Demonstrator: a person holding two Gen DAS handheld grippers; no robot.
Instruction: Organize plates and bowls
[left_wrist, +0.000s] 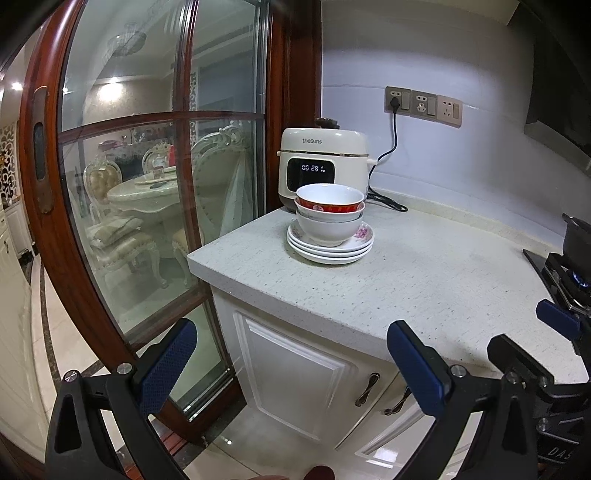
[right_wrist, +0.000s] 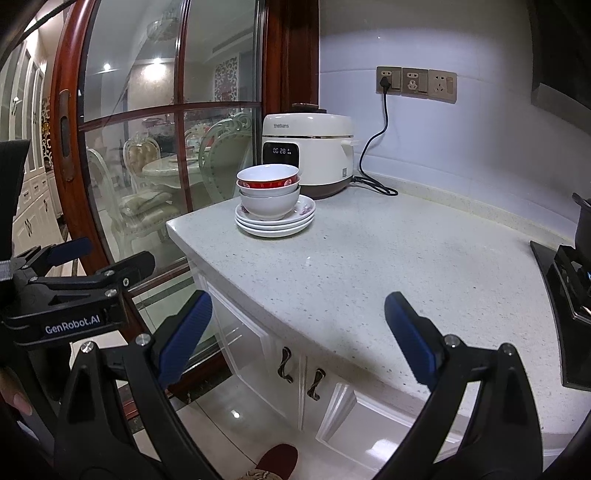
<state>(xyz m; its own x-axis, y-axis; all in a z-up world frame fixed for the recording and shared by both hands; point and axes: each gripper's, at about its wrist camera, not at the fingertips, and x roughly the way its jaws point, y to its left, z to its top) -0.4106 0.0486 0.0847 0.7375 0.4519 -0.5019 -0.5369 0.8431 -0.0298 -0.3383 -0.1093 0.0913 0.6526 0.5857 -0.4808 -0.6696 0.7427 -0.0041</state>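
Crockery: stack of bowls (left_wrist: 330, 214) nested three deep, the top one with a red band outside, sitting on a pile of white plates (left_wrist: 330, 246) with pink flower prints on the rims; the whole stack stands near the far left corner of the worktop (left_wrist: 424, 280), just in front of the rice cooker (left_wrist: 324, 162).
Left claw (left_wrist: 291, 354): spread wide, blue-padded fingers (left_wrist: 168, 363) holding nothing and touching nothing, hanging in front of the worktop edge, well apart from the crockery.
Right claw (right_wrist: 297, 328): also spread wide and empty, one finger over the cabinet front and the other over the worktop, well short of the stack.
Rice cooker: cream body, dark base, lit display, its black cord (left_wrist: 393, 136) plugged into the leftmost of the wall sockets (left_wrist: 423, 105).
Worktop: pale speckled stone, bare in the middle; black gas hob (left_wrist: 561, 280) with a dark pot at the right edge.
Below: white cabinet doors (left_wrist: 295, 373) with curved metal handles, glossy tiled floor.
Room: wood-framed glass door (left_wrist: 155, 166) to the left, with a dining table and ornate chairs seen through it.
Person: tip of a red slipper (right_wrist: 275, 461) at the bottom of the right wrist view.
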